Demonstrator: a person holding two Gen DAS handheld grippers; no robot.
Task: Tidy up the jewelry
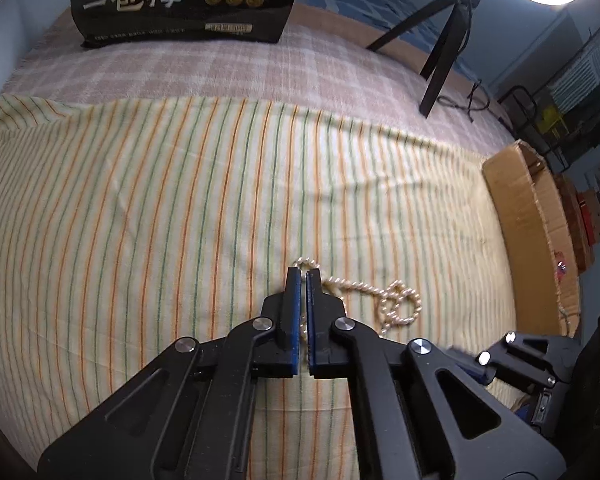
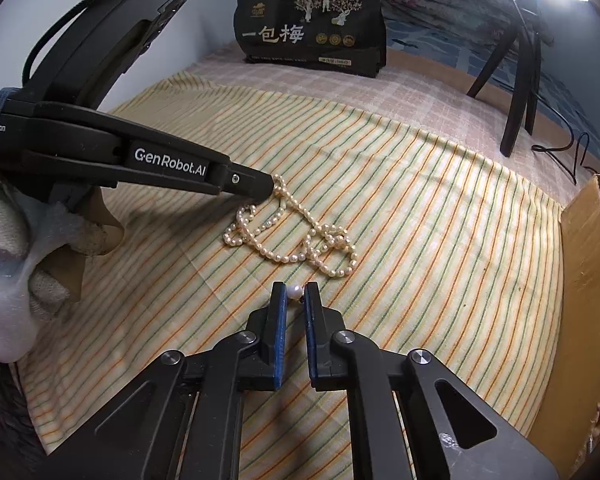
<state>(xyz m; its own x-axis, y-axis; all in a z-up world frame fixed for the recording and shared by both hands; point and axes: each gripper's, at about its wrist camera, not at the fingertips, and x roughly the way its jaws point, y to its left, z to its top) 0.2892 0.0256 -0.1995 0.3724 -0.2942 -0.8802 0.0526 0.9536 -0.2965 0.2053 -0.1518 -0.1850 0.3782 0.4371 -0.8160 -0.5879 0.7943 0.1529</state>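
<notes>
On the striped cloth [image 1: 160, 200], from the left wrist view, the left gripper [image 1: 302, 276] is nearly closed, pinching one end of the pearl necklace [image 1: 396, 304], which trails right toward the cardboard box [image 1: 520, 216].

From the right wrist view, the right gripper [image 2: 295, 290] clamps a single pearl earring [image 2: 294, 291] (just short of the necklace). Judged step: pick-up; next, carrying both to the box.
</notes>
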